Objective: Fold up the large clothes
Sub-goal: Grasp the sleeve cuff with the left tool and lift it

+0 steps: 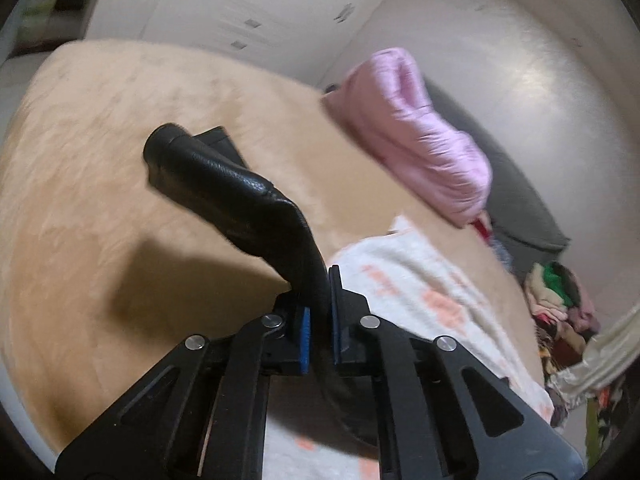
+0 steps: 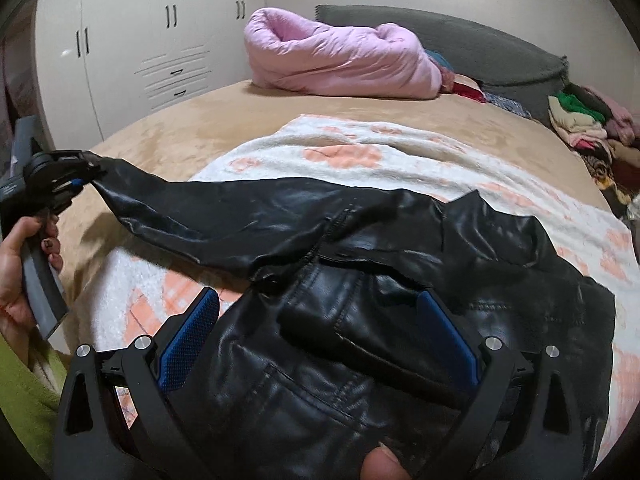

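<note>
Our left gripper [image 1: 318, 320], jaws clamped on the black jacket's [image 2: 360, 280] sleeve [image 2: 180, 212], keeps it taut toward the bed's [image 2: 180, 132] left edge; right gripper [image 2: 320, 336], jaws apart, pins the body.

Warm, dimmish indoor light. Left wrist view motion-blurred; sleeve [image 1: 236, 196] casts a soft shadow on the bedcover [image 1: 100, 160]. Right view sharper, glare on jacket [image 2: 360, 280] and wardrobe [image 2: 132, 40], light probably overhead. Strong fisheye bending, dark corners.

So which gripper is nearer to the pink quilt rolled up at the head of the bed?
Hard to call. The left gripper, shut on the black leather jacket's sleeve, is off the pink quilt's left; the right gripper hovers open over the jacket body. Both are well short.
</note>
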Demonstrator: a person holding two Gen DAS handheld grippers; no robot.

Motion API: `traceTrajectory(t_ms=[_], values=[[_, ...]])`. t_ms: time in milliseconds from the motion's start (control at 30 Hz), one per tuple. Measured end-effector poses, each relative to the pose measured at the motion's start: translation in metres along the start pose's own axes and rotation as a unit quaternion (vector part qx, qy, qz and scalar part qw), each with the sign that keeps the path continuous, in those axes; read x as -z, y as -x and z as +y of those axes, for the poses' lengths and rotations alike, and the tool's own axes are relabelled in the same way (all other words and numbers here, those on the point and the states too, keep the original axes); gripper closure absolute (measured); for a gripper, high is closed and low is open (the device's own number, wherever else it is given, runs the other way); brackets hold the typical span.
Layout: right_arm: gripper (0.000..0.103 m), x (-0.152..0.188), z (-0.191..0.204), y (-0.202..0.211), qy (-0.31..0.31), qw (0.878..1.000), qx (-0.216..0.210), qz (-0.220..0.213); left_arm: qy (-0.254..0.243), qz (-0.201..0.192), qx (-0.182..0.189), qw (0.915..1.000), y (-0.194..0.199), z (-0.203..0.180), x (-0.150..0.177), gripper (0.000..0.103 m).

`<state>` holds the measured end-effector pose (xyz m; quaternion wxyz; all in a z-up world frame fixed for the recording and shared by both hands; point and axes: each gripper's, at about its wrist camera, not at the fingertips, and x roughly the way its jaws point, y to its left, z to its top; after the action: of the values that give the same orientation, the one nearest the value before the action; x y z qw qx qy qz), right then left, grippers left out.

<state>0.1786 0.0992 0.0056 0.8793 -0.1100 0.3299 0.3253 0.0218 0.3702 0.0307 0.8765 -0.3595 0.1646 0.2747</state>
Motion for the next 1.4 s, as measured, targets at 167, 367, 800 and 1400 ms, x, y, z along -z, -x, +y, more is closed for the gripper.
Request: traceTrajectory(t_ms=[167, 367, 800, 1400], values=[[0.005, 0.006, -0.014, 0.015, -0.023, 1.0, 0.005, -0.007, -0.045, -0.018, 0.034, 0.9983, 0.02, -0.026, 0.003, 0.102], [0.005, 0.019, -0.036, 0.034, -0.038, 0.999, 0.028, -0.009, -0.068, -0.028, 0.059, 0.9956, 0.04, -0.046, 0.006, 0.102], [0.005, 0.042, -0.102, 0.072, -0.113, 0.991, 0.06, -0.03, -0.157, -0.039, 0.105, 0.9811, 0.065, -0.121, 0.025, 0.102], [0.005, 0.082, -0.181, 0.116, -0.203, 0.972, 0.102, -0.053, -0.28, 0.054, 0.208, 0.9356, 0.052, -0.23, 0.117, 0.102]])
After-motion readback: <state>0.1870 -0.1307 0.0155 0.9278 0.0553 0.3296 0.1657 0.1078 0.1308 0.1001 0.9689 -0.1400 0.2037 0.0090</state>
